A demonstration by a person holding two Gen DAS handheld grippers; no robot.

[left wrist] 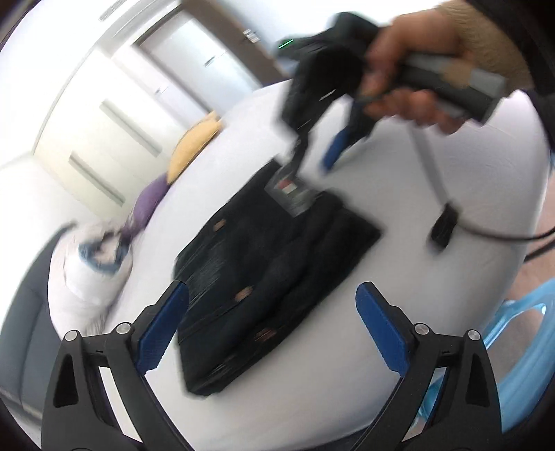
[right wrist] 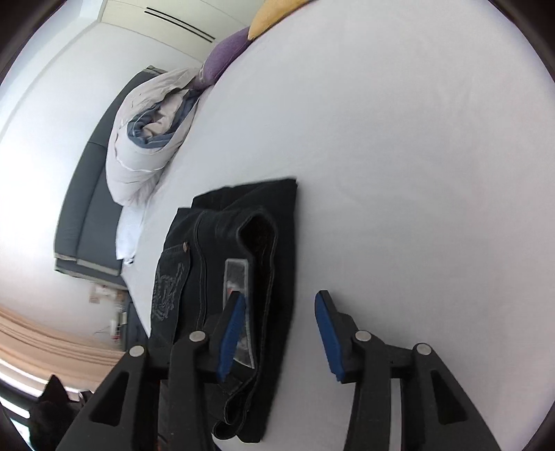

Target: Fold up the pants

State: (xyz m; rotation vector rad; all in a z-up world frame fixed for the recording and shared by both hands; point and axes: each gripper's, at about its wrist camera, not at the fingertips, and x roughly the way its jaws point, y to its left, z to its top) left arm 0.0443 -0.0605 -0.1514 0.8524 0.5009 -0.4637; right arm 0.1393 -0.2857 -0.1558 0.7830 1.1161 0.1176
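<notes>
Dark folded pants [left wrist: 274, 270] lie in a compact rectangle on the white bed sheet [left wrist: 399, 312]. In the right wrist view the pants [right wrist: 242, 263] show a waistband, a pocket with stitching and a label. My left gripper [left wrist: 272, 329] is open and empty, hovering just before the pants' near edge. My right gripper [right wrist: 277, 333] is open and empty, its left finger over the waistband end. In the left wrist view the right gripper [left wrist: 322, 152], held by a hand, is above the pants' far end and blurred.
A rolled white and blue duvet [right wrist: 149, 138] lies at the bed's left edge, with purple [right wrist: 225, 55] and yellow [right wrist: 270, 14] pillows beyond. A black cable with a small box [left wrist: 444, 225] lies on the sheet right of the pants. A blue plastic chair [left wrist: 520, 329] stands beside the bed.
</notes>
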